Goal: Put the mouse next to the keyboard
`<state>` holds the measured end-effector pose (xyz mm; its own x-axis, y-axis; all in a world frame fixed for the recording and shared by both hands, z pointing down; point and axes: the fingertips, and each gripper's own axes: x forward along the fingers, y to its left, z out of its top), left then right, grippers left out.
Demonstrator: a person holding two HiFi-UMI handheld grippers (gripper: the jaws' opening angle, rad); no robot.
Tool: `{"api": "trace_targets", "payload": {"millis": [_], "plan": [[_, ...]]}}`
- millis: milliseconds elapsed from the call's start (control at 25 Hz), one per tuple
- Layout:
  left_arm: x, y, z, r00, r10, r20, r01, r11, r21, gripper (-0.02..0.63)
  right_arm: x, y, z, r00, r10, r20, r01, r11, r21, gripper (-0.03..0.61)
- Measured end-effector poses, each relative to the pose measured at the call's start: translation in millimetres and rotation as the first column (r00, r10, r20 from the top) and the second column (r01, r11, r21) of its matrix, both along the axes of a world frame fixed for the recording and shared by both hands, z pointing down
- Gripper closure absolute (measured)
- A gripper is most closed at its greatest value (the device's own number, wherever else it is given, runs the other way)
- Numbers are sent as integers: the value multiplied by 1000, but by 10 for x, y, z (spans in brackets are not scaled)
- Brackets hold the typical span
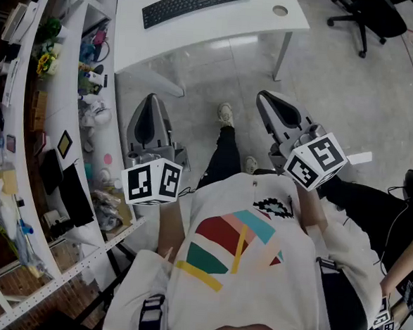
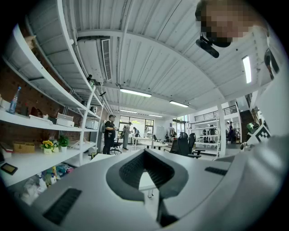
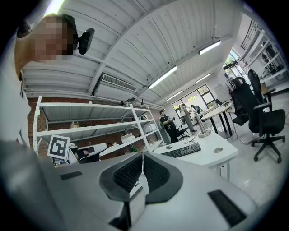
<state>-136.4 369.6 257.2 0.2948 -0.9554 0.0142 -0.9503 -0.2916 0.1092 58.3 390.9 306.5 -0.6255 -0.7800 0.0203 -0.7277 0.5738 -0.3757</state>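
Approach stage: the left tongs point(image 1: 152, 99) and right tongs point(image 1: 265, 96) are pressed together, empty, short of the worktop point(image 1: 201, 37); next they must reach the mouse point(image 3: 170, 146).

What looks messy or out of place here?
Nothing looks spilled or broken. The keyboard lies flat on the white desk, with nothing knocked over around it. Only the shelves on the left look crowded, with lots of small things packed together.
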Motion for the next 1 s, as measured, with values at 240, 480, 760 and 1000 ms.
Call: {"api": "trace_targets", "payload": {"millis": [240,480,760,1000], "plan": [[-224,-732,104,999,1,-33,0,1000,31,568,-226,-767,127,1000,3,-23,-3,1000,1,566],[-383,-1844,145,998,35,-61,-34,999,11,568,-484,-1921,31,1000,10,-10,-11,998,-56,566],[-622,-3149,188,993,86,-86,-87,996,-12,568,-930,-3168,13,999,2,-33,-5,997,-76,566],[-572,-3953,285,993,99,-67,-102,994,-43,568,-732,-3771,199,990,64,-123,-80,988,-135,566]]}}
